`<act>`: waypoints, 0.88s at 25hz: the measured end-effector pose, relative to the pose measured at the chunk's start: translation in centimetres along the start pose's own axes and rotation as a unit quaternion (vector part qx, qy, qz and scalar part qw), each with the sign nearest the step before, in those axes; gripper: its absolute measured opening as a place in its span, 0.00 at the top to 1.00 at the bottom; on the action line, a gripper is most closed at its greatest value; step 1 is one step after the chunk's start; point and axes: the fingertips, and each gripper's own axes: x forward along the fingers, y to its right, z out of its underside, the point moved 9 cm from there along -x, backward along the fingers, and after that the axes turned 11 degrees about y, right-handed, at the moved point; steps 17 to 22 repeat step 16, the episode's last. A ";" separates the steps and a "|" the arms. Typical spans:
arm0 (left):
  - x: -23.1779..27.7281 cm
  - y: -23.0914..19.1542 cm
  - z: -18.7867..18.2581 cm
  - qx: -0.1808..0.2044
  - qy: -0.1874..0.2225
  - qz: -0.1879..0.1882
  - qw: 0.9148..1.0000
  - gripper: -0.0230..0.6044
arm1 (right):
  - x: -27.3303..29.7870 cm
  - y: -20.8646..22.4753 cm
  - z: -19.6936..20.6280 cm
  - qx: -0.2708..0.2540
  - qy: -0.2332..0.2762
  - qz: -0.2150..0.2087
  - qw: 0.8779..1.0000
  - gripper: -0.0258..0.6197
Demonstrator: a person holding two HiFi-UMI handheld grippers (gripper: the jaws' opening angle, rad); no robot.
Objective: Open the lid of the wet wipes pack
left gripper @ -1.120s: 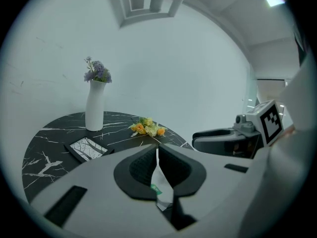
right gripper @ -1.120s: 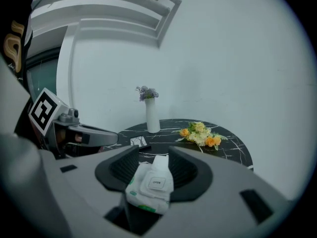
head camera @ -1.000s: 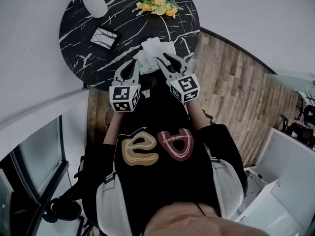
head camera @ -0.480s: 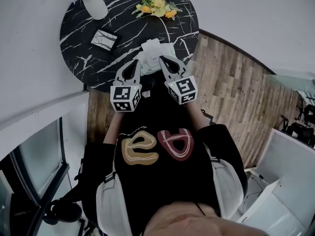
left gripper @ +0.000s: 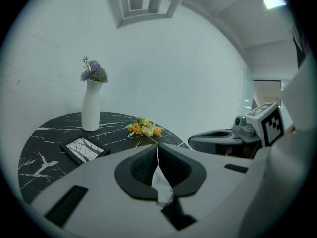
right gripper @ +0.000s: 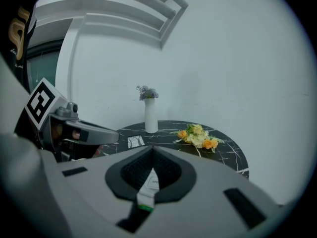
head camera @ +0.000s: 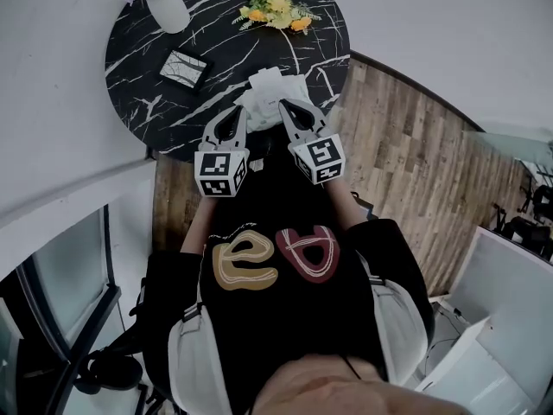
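Note:
The white wet wipes pack (head camera: 272, 87) lies at the near edge of the black marble table (head camera: 155, 102). My left gripper (head camera: 235, 112) is at its left near corner. In the left gripper view, that gripper (left gripper: 157, 151) is shut on a crumpled white edge of the pack (left gripper: 161, 183). My right gripper (head camera: 286, 105) is at the pack's near right side. In the right gripper view, it (right gripper: 152, 155) is shut on the lid's white pull tab (right gripper: 147, 185), which has print and a green end. Most of the pack is hidden behind the jaws in both gripper views.
A white vase (head camera: 164, 5) with purple flowers stands at the table's far left. A yellow flower bunch (head camera: 275, 9) lies at the back, and a small framed picture (head camera: 184, 66) left of centre. Wooden floor (head camera: 406, 145) lies to the right.
My right gripper's jaws have gone from open to shut on the tab, and it shifted slightly left. The left gripper has stayed in place.

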 end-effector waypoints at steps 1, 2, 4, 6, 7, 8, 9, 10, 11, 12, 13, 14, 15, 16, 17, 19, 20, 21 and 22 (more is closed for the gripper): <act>0.0 -0.1 0.0 0.000 -0.001 -0.002 1.000 0.93 | 0.1 0.0 0.0 0.000 -0.001 -0.001 1.000 0.94; -0.1 -0.1 0.0 0.000 -0.002 -0.003 1.000 0.93 | 0.1 0.0 0.1 0.001 -0.001 -0.002 1.000 0.94; 0.0 -0.2 0.0 0.001 -0.002 -0.005 1.000 0.93 | 0.3 0.0 0.1 0.000 -0.002 -0.003 1.000 0.95; 0.1 -0.5 -0.1 0.001 -0.001 -0.006 1.000 0.93 | 0.5 0.0 0.0 -0.005 -0.003 -0.005 1.000 0.95; 0.2 -0.5 -0.2 0.002 -0.001 -0.007 1.000 0.93 | 0.6 0.0 -0.1 -0.010 -0.005 -0.005 1.000 0.94; 0.3 -0.5 -0.2 0.003 -0.001 -0.006 1.000 0.93 | 0.7 0.0 -0.1 -0.016 -0.006 -0.005 1.000 0.94; 0.4 -0.5 -0.3 0.005 -0.001 -0.006 1.000 0.93 | 0.7 0.0 -0.2 -0.025 -0.008 -0.006 1.000 0.94; 0.4 -0.4 -0.3 0.007 -0.001 -0.005 1.000 0.93 | 0.7 0.0 -0.3 -0.034 -0.010 -0.007 0.999 0.95; 0.5 -0.4 -0.4 0.009 -0.002 -0.004 1.000 0.93 | 0.7 0.0 -0.3 -0.042 -0.012 -0.008 0.999 0.94; 0.5 -0.4 -0.4 0.011 -0.002 -0.004 1.000 0.93 | 0.7 0.0 -0.2 -0.047 -0.014 -0.010 0.999 0.95; 0.6 -0.4 -0.4 0.012 -0.002 -0.003 1.000 0.93 | 0.8 0.0 -0.2 -0.048 -0.015 -0.011 0.999 0.95; 0.7 -0.4 -0.3 0.013 -0.003 -0.003 1.000 0.93 | 0.8 0.1 -0.1 -0.048 -0.016 -0.012 0.999 0.95; 0.8 -0.4 -0.3 0.013 -0.003 -0.003 1.000 0.93 | 0.8 0.1 -0.1 -0.048 -0.017 -0.012 0.999 0.95; 0.8 -0.4 -0.3 0.013 -0.004 -0.002 1.000 0.93 | 0.8 0.1 0.0 -0.048 -0.018 -0.013 0.999 0.95; 0.8 -0.4 -0.3 0.013 -0.004 -0.002 1.000 0.93 | 0.8 0.1 0.0 -0.048 -0.018 -0.013 0.999 0.95; 0.8 -0.4 -0.3 0.013 -0.004 -0.002 1.000 0.93 | 0.8 0.1 0.0 -0.048 -0.018 -0.013 0.999 0.95; 0.8 -0.4 -0.3 0.013 -0.004 -0.002 1.000 0.93 | 0.8 0.1 0.0 -0.048 -0.018 -0.013 0.999 0.95; 0.8 -0.4 -0.3 0.013 -0.004 -0.002 1.000 0.93 | 0.8 0.1 0.0 -0.048 -0.018 -0.013 0.999 0.95; 0.8 -0.4 -0.3 0.013 -0.004 -0.002 1.000 0.93 | 0.8 0.1 0.0 -0.048 -0.018 -0.013 0.999 0.95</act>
